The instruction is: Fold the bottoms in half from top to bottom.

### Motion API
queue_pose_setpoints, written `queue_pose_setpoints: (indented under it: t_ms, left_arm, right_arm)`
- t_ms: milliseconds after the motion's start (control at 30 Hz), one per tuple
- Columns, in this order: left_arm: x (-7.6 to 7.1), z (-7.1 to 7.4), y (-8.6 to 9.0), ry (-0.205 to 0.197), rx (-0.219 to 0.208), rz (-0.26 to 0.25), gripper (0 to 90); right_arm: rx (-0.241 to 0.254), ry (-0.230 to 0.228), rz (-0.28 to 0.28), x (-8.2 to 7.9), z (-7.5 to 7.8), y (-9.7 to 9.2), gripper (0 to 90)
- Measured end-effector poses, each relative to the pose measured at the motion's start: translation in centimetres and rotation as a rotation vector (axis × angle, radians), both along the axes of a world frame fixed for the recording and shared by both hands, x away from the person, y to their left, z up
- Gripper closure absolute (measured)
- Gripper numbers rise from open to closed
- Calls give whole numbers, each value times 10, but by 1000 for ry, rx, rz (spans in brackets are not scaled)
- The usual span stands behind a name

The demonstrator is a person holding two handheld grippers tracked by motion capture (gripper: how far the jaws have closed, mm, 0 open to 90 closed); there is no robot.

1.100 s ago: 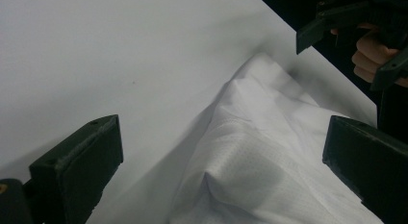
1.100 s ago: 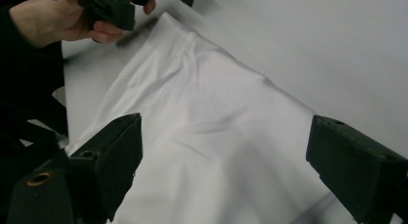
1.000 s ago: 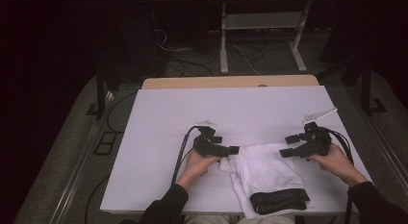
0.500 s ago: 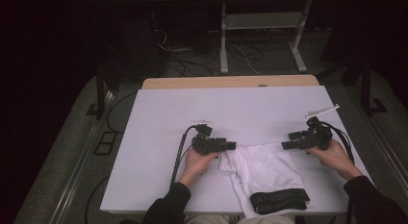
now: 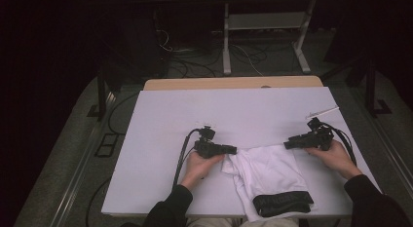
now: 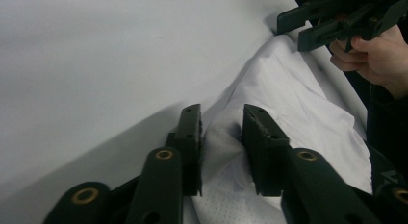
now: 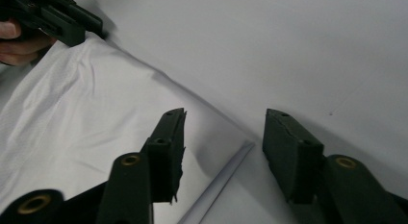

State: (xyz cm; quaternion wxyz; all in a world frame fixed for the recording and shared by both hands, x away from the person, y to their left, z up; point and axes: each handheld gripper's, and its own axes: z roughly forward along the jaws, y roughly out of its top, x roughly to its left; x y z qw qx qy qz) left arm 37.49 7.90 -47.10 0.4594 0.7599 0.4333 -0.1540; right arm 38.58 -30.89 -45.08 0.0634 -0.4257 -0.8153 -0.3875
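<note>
My left tongs (image 6: pixel 221 132) have just been closing and pinch the white shirt's (image 5: pixel 268 171) corner; right tongs (image 7: pixel 223 152), also closing, straddle its opposite corner unclamped; bare counter (image 5: pixel 234 115) beyond.

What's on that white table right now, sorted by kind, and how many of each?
White garment: 1
Folded black item lying on the garment's near end: 1
Handheld grippers: 2, the left gripper and the right gripper
Small white strip by the table's far right edge: 1
Total: 5

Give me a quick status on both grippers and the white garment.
Left gripper closing, a fold of white garment between its jaws. Right gripper closing over garment's corner, not yet gripping. Nothing in the way.
</note>
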Motion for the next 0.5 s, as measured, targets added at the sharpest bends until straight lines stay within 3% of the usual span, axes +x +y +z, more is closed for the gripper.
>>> queue_pose_setpoints:
  t_ms: [200,300,400,500]
  left_arm:
    - [0,-1,-1,12,16,-23,847]
    - [-1,-1,-2,3,23,-29,869]
    - [-2,1,-3,-12,33,-33,876]
    - [-4,5,-4,-51,55,-37,878]
  right_arm:
    - [-37,-1,-8,0,-1,5,679]
    - [-40,6,-10,-1,-2,5,754]
    - [-51,7,6,-2,-2,8,826]
    - [-59,-5,3,-3,0,10,847]
